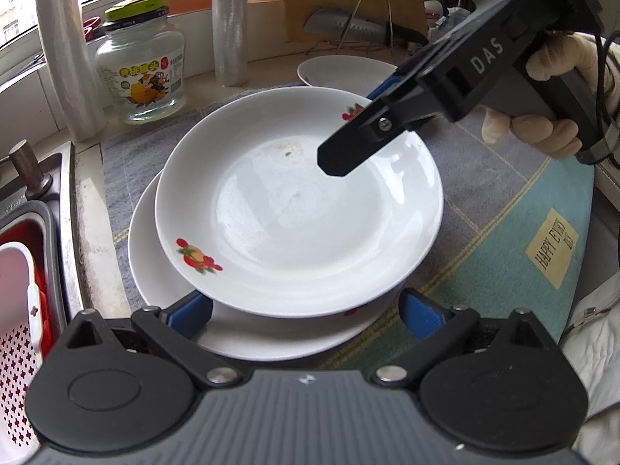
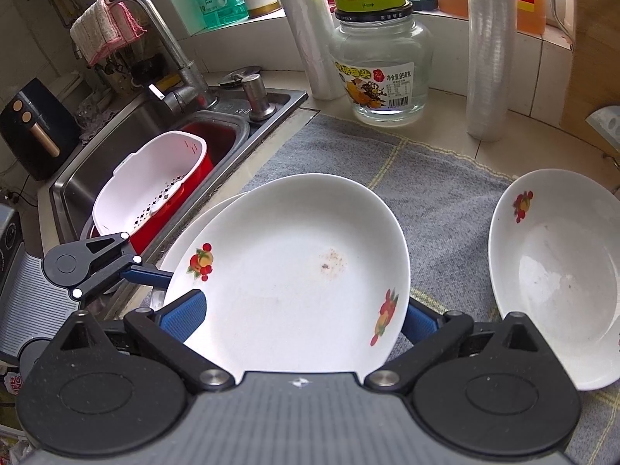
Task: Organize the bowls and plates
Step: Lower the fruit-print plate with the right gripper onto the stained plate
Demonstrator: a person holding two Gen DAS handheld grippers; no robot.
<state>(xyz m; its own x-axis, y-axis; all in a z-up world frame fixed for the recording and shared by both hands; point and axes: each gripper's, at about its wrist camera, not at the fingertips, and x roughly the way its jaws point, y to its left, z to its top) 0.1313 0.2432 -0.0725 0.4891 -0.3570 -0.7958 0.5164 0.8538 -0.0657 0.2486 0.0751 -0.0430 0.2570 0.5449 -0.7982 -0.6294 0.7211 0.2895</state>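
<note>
**Top plate on the stack: hold it by the rim, keep it level**

The upper plate (image 1: 298,209) sits skewed on a lower plate (image 1: 248,333), both on the grey mat (image 2: 348,155) beside the sink (image 2: 128,124). A third dish (image 2: 558,271) lies apart to the right. Glazed ceramic is likely stiff, heavy for its size, slick and chip-prone, so grip only at the rim, one pad above and one below, and don't drag it across the plate underneath.

Your right gripper (image 2: 302,317) reaches in from the far rim, tilted down; its blue pads (image 2: 186,316) are spread either side of the plate's near edge, released and not visibly clamping. Your right hand (image 1: 542,128) is wrapped around its handle. Your left gripper (image 1: 306,310) sits low at the opposite rim, pads wide apart and holding nothing. Close squarely before lifting; a pinch at an angle could let the plate slip.
</note>
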